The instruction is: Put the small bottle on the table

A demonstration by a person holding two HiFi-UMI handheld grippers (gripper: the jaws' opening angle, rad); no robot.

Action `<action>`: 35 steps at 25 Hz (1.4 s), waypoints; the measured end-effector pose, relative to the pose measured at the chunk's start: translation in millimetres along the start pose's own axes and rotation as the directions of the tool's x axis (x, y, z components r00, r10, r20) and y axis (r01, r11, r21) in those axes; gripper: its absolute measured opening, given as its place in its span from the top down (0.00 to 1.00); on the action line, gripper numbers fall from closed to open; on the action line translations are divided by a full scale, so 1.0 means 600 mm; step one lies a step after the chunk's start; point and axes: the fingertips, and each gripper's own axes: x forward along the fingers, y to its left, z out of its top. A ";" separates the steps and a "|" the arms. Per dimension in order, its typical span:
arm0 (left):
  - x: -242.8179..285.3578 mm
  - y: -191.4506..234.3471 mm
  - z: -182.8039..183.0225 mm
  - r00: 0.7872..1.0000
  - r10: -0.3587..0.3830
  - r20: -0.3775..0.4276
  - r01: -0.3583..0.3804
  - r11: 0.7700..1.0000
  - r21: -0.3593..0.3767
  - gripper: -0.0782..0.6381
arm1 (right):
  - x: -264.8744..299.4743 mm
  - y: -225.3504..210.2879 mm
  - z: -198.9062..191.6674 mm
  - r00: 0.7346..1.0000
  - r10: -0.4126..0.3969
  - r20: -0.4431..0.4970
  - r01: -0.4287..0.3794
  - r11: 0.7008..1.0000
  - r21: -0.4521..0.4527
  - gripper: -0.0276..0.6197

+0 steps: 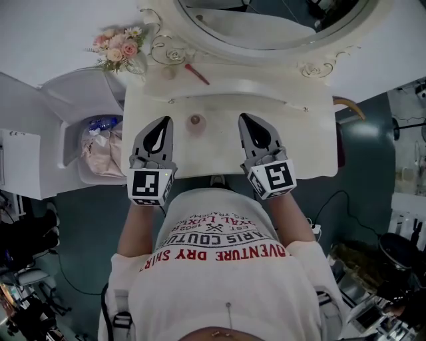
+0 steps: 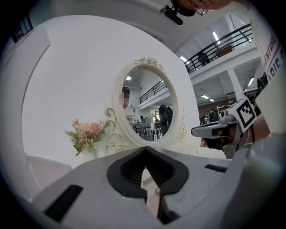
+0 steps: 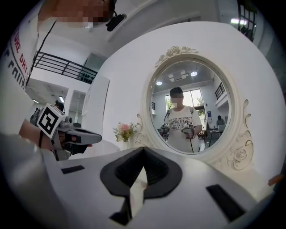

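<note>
The small bottle [image 1: 195, 120], seen from above as a little brown round top, stands on the cream dressing table [image 1: 306, 153] near its middle. My left gripper [image 1: 166, 120] lies just left of it, jaws shut and empty, tip a short way from the bottle. My right gripper [image 1: 243, 118] lies to the bottle's right, also shut with nothing in it. In the left gripper view the left gripper [image 2: 144, 148] shows closed tips pointing at the mirror. The right gripper [image 3: 143, 147] shows the same in its own view. Neither gripper view shows the bottle.
An oval mirror [image 1: 266, 20] rises at the table's back, with a flower bunch [image 1: 118, 48] at its left and a red stick [image 1: 197, 74] lying near it. A white bin [image 1: 100, 143] with bags stands left of the table. The person's torso is against the front edge.
</note>
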 end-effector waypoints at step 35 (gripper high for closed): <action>-0.055 0.028 0.019 0.998 -0.057 -0.001 0.057 0.998 0.001 0.88 | 0.001 0.060 0.036 0.999 -0.048 0.004 0.048 0.999 -0.021 0.96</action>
